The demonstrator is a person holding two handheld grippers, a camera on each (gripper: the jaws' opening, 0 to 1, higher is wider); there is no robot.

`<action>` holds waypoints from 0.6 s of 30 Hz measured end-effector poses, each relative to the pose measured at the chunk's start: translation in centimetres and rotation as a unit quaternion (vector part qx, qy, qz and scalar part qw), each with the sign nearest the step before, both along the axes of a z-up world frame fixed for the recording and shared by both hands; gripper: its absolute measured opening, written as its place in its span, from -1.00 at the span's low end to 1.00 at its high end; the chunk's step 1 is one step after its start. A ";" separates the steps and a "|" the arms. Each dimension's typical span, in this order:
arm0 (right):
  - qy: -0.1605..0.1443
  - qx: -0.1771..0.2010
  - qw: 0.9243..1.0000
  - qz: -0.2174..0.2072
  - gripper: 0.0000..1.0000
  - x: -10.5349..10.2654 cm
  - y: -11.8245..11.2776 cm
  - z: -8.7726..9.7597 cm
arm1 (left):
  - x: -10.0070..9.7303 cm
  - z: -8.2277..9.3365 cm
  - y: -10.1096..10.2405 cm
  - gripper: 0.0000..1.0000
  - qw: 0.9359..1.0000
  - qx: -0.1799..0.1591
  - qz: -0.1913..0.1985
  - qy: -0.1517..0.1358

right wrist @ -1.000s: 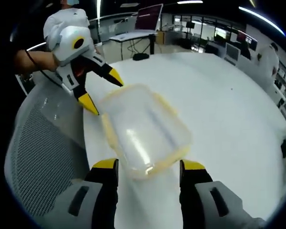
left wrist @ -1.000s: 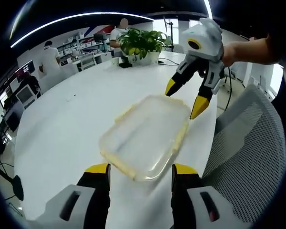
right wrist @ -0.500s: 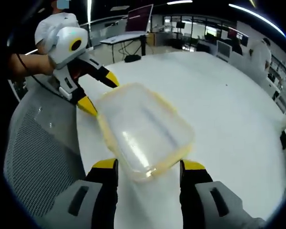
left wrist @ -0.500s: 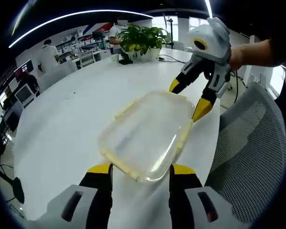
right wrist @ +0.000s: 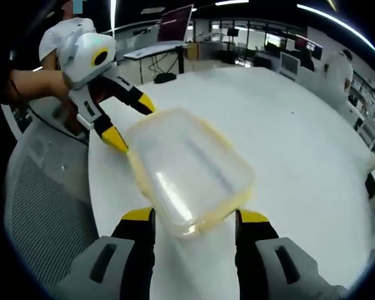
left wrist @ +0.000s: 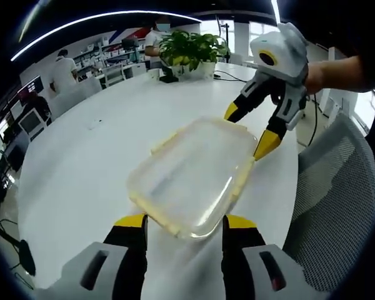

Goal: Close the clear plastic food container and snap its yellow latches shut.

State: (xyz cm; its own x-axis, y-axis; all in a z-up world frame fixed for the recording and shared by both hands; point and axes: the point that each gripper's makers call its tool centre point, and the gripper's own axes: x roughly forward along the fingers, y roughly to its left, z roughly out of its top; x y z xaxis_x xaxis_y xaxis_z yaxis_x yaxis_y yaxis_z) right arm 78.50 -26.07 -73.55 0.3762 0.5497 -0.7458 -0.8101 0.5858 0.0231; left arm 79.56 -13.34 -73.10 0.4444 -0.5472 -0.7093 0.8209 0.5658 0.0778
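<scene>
The container [left wrist: 189, 179] lies on the white desk [left wrist: 81, 162] with its lid on, one short end between the wide-open jaws of the left hand-held gripper [left wrist: 182, 223]. The right hand-held gripper [right wrist: 194, 219] is open just as wide at the opposite end, and neither holds anything. The thin clear plastic looks light, slippery and a little flexible, so I would press on the yellow latches [left wrist: 241, 177], at 3 o'clock in the left gripper view, not on the lid's middle.
</scene>
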 end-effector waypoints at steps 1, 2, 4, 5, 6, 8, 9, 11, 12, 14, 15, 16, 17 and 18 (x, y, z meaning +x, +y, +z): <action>0.000 0.000 1.000 -0.002 -0.04 0.3 0.0 0.0 | 0.2 0.0 0.0 -0.17 1.000 0.000 0.000 0.000; 0.000 0.000 1.000 -0.003 -0.04 0.5 0.1 0.0 | 0.6 -0.1 0.0 -0.17 1.000 0.002 0.001 0.000; 0.000 -0.002 1.000 -0.005 -0.04 1.0 0.1 0.0 | 1.0 -0.1 0.0 -0.17 1.000 0.003 0.000 -0.001; -0.001 -0.003 1.000 -0.005 -0.04 1.3 0.1 0.0 | 1.3 0.0 0.0 -0.17 1.000 0.005 0.001 -0.002; -0.001 -0.004 1.000 -0.006 -0.04 1.5 0.1 0.0 | 1.4 0.0 0.0 -0.17 1.000 0.006 0.001 -0.002; -0.001 -0.005 1.000 -0.007 -0.04 2.0 0.2 0.0 | 1.9 -0.1 0.1 -0.17 1.000 0.008 0.002 -0.003; -0.001 -0.005 1.000 -0.007 -0.03 2.1 0.2 0.0 | 2.1 -0.1 0.2 -0.17 1.000 0.008 0.002 -0.003; -0.001 -0.006 1.000 -0.007 -0.03 2.6 0.3 0.0 | 2.6 -0.1 0.2 -0.17 1.000 0.009 0.004 -0.004; -0.001 -0.007 1.000 -0.007 -0.03 2.9 0.3 0.0 | 2.9 -0.1 0.3 -0.17 1.000 0.009 0.004 -0.004; -0.001 -0.008 1.000 -0.006 -0.03 3.5 0.3 0.0 | 3.3 -0.1 0.3 -0.17 1.000 0.009 0.006 -0.004; 0.000 -0.009 1.000 -0.006 -0.03 3.7 0.3 0.0 | 3.5 -0.1 0.3 -0.17 1.000 0.009 0.007 -0.004; 0.000 -0.011 1.000 -0.005 -0.03 4.0 0.4 0.0 | 3.7 -0.1 0.3 -0.17 1.000 0.009 0.007 -0.004; 0.000 -0.012 1.000 -0.005 -0.03 4.1 0.4 0.0 | 4.0 -0.1 0.3 -0.17 1.000 0.010 0.008 -0.004; 0.000 -0.012 1.000 -0.004 -0.03 4.3 0.4 0.0 | 4.2 -0.1 0.3 -0.17 1.000 0.010 0.008 -0.004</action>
